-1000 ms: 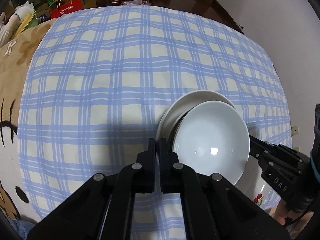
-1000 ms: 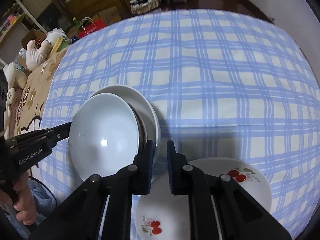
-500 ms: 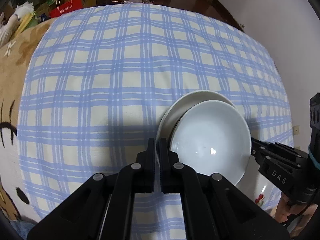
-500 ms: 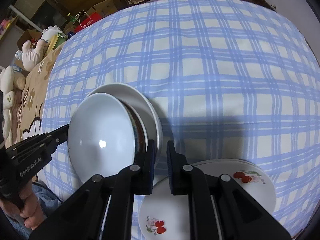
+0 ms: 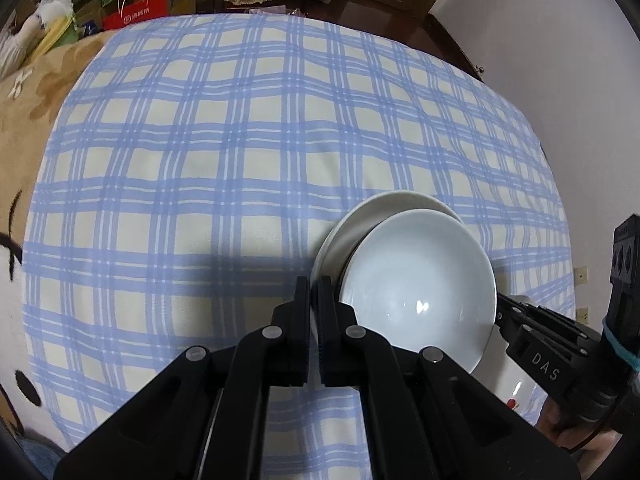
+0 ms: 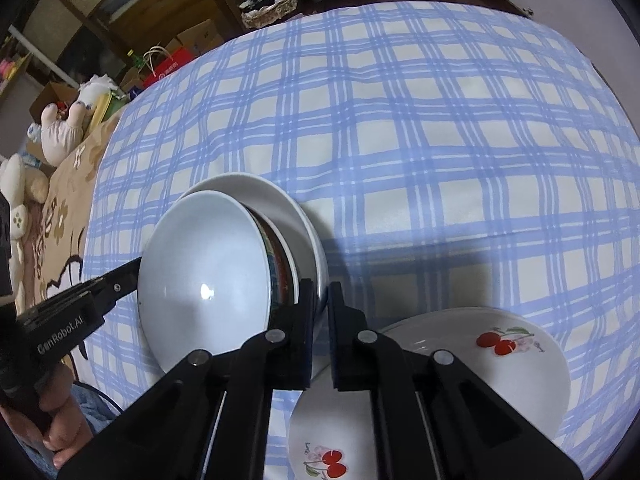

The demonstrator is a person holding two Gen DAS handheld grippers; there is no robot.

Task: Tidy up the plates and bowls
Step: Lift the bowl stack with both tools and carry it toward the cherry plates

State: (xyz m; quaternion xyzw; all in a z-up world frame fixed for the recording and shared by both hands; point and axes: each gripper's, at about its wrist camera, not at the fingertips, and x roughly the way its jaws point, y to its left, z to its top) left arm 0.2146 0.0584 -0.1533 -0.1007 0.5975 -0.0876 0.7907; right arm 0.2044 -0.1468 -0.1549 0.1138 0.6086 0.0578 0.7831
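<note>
A stack of three nested bowls sits on the blue checked cloth (image 5: 240,160). A plain white bowl (image 5: 416,280) (image 6: 204,276) lies on top, a dark patterned bowl (image 6: 278,264) under it, and a larger white bowl (image 5: 360,216) (image 6: 280,200) at the bottom. My left gripper (image 5: 314,285) is shut on the large bowl's left rim. My right gripper (image 6: 320,292) is just closing on the opposite rim, which runs between its pads. Each gripper's fingers (image 6: 116,284) (image 5: 512,316) show in the other's view, their tips hidden under the top bowl.
A white plate with cherry prints (image 6: 500,364) (image 5: 516,392) lies right beside the stack, under my right gripper. A tan blanket (image 5: 24,128), soft toys (image 6: 60,132), bags and boxes lie beyond the cloth's left and far edges. A wall (image 5: 560,40) stands to the right.
My right gripper's jaws have narrowed onto the large bowl's rim. The left gripper stays shut, and the stack and both hands have hardly shifted.
</note>
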